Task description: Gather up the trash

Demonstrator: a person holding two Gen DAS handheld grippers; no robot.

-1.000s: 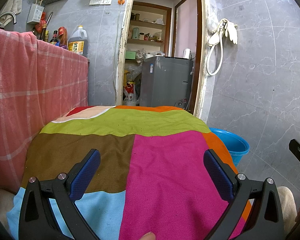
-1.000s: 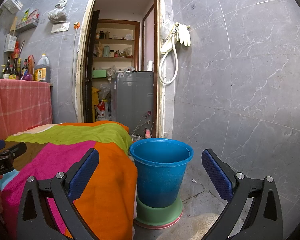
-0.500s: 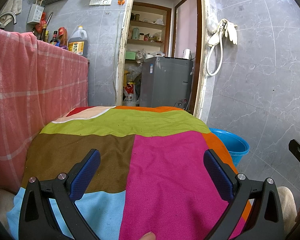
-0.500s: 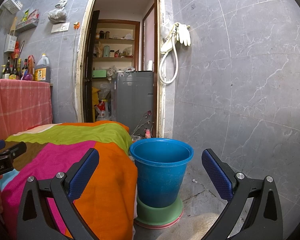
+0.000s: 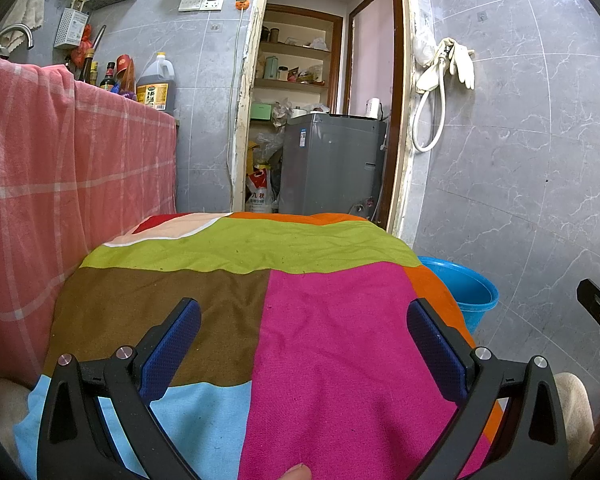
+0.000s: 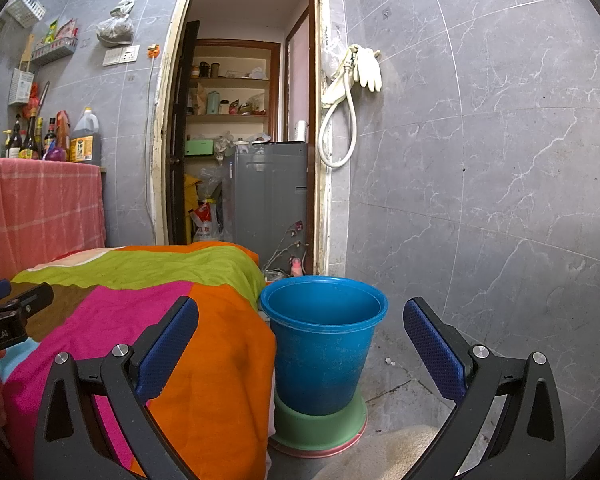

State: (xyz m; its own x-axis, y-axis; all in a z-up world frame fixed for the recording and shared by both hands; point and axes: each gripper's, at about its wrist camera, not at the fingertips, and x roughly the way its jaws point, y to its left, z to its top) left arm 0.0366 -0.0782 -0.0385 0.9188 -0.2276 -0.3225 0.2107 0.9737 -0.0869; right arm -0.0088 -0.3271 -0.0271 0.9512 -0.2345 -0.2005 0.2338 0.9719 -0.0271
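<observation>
A blue plastic bucket (image 6: pixel 323 340) stands on the floor beside the table, on a green base; its rim also shows in the left wrist view (image 5: pixel 462 288). My left gripper (image 5: pixel 302 344) is open and empty, held low over the table's patchwork cloth (image 5: pixel 260 280). My right gripper (image 6: pixel 300 344) is open and empty, held in front of the bucket, level with its rim. No trash shows on the cloth in either view. The inside of the bucket is hidden.
A pink checked cloth (image 5: pixel 60 184) hangs over a counter at the left, with bottles on top. A doorway behind shows a grey washing machine (image 5: pixel 332 168). A grey tiled wall (image 6: pixel 480 200) stands at the right. The cloth-covered table (image 6: pixel 204 344) touches the bucket's left side.
</observation>
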